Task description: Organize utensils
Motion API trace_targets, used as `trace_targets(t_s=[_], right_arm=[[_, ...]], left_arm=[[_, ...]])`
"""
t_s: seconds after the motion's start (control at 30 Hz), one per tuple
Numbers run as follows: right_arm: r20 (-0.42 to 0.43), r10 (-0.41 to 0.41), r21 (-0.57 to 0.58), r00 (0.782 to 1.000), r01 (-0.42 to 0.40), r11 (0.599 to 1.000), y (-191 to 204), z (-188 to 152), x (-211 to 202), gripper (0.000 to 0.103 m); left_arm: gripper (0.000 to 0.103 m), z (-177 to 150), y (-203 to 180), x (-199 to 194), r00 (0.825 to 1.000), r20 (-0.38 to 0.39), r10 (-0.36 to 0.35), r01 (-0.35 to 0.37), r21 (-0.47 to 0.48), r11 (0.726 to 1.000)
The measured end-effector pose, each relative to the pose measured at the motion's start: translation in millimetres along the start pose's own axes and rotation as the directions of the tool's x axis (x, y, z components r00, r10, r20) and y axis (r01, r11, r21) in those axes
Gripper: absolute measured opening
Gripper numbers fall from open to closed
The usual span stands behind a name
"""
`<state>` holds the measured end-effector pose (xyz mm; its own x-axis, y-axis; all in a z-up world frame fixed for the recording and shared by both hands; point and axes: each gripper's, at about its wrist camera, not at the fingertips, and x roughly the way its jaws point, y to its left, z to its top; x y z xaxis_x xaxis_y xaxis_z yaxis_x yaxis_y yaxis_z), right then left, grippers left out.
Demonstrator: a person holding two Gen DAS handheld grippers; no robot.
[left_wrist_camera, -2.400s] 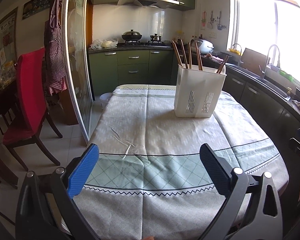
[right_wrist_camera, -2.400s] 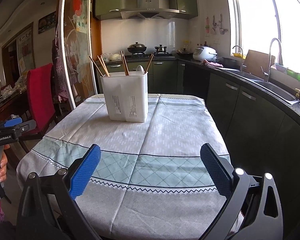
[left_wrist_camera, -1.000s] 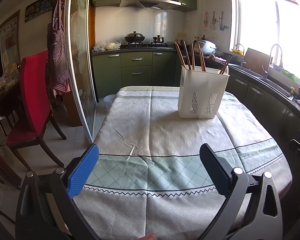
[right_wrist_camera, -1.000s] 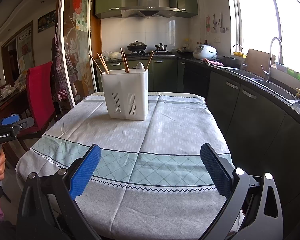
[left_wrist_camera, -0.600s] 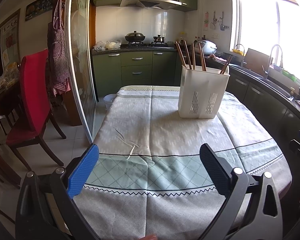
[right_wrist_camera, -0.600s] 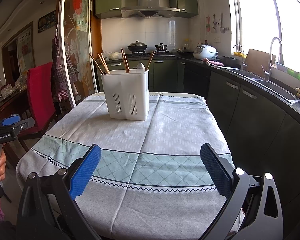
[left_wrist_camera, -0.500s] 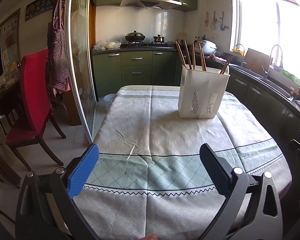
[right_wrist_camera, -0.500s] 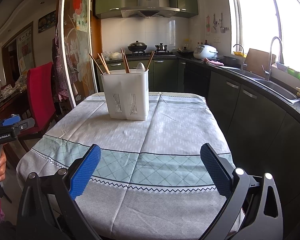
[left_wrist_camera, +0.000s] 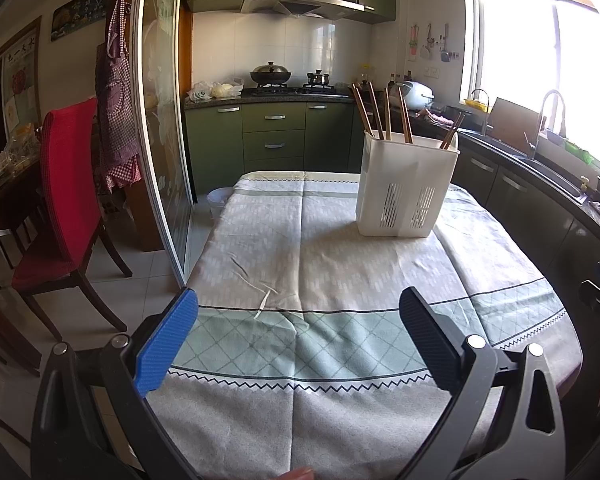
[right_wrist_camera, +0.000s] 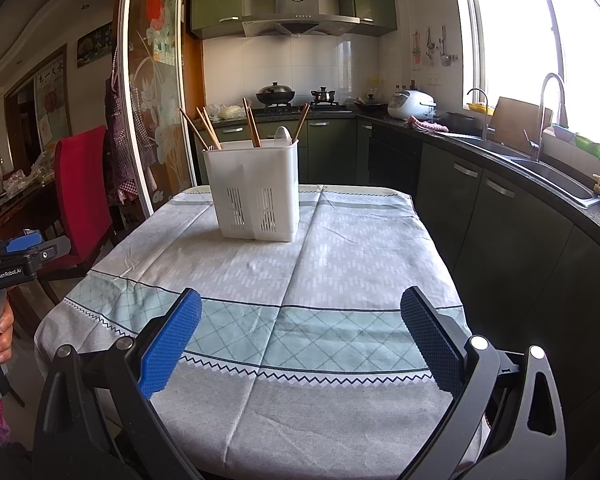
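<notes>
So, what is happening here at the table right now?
A person holds a gripper in each hand, and both the left gripper and the right gripper are open and empty, above the near edge of the table. The white utensil holder stands further back on the tablecloth, with chopsticks and a spoon in it. Nothing is being touched.

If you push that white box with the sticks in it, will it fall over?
The white utensil holder looks tall, thin-walled plastic, so probably light and tippy if pushed high. The chopsticks lean loosely and would likely rattle. The tablecloth might bunch.
</notes>
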<state>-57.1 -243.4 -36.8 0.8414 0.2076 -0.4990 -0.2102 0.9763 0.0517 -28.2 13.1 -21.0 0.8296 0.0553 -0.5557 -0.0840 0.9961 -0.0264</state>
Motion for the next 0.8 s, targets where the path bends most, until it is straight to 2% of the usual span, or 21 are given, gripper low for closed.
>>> trace_targets(t_s=[0.8], right_arm=[[-0.007, -0.002, 0.002, 1.0, 0.002, 1.0, 0.1, -2.9, -0.7, 0.098]], left_arm=[[0.096, 0.4, -10.2, 3.0, 1.0, -0.012, 0.024, -0.023, 0.038, 0.999]])
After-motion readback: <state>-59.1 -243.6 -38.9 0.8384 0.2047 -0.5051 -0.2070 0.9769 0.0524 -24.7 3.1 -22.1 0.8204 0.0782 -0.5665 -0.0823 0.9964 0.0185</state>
